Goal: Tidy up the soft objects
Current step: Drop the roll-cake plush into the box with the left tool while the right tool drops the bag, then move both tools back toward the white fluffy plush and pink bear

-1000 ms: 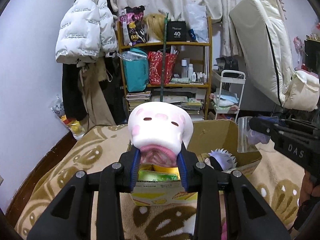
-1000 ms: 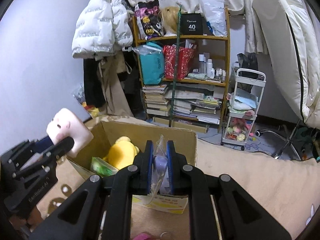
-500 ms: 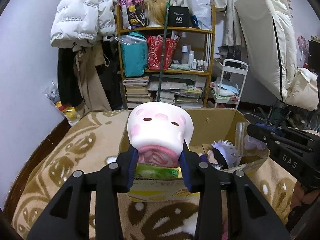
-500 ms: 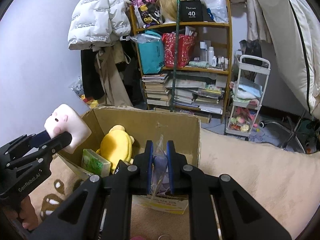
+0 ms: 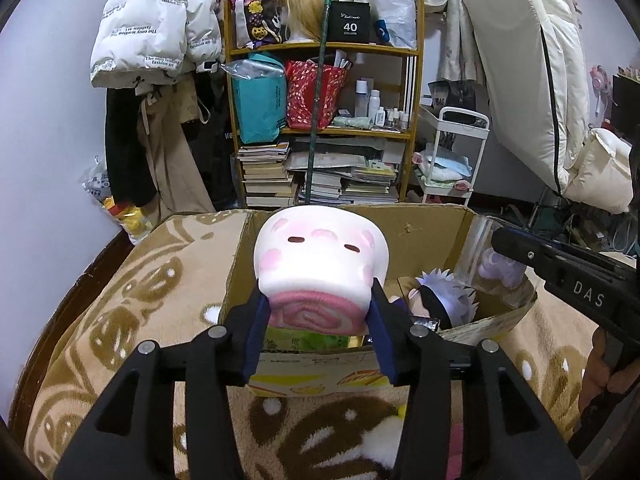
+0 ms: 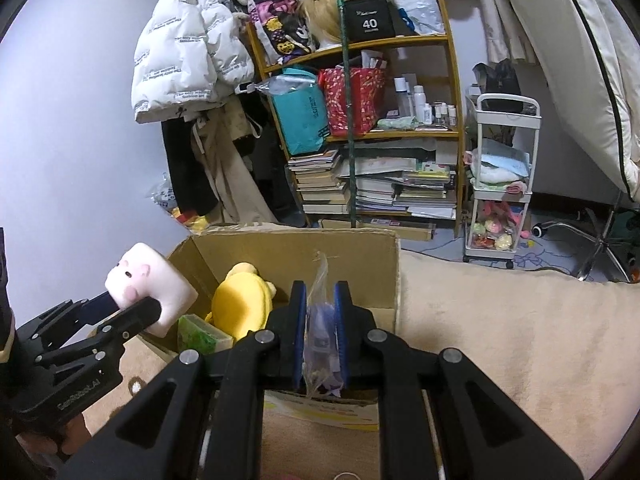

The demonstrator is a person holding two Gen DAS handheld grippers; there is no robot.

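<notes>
You brought both loads in over the cardboard box (image 5: 436,228) in that last second, and the box rose up large in both wrist views. Your left gripper (image 5: 318,322) was clamped on the white and pink squishy toy (image 5: 322,258), pads pressed into its rolled pink end, and it hung above the box's near left corner rather than inside. Your right gripper (image 6: 320,316) was closed on the clear plastic bag (image 6: 320,320) with something purple in it, poised over the near wall at the right side.

Down in the box, the yellow plush (image 6: 242,300) lay against the far wall, the green packet (image 6: 202,334) sat by the near left corner, and the silver-haired doll (image 5: 444,300) rested to the right.

So neither piece was stowed yet. By my reading you were lined up for the drop: lower a touch, then let go over open floor, clear of the doll's head.
</notes>
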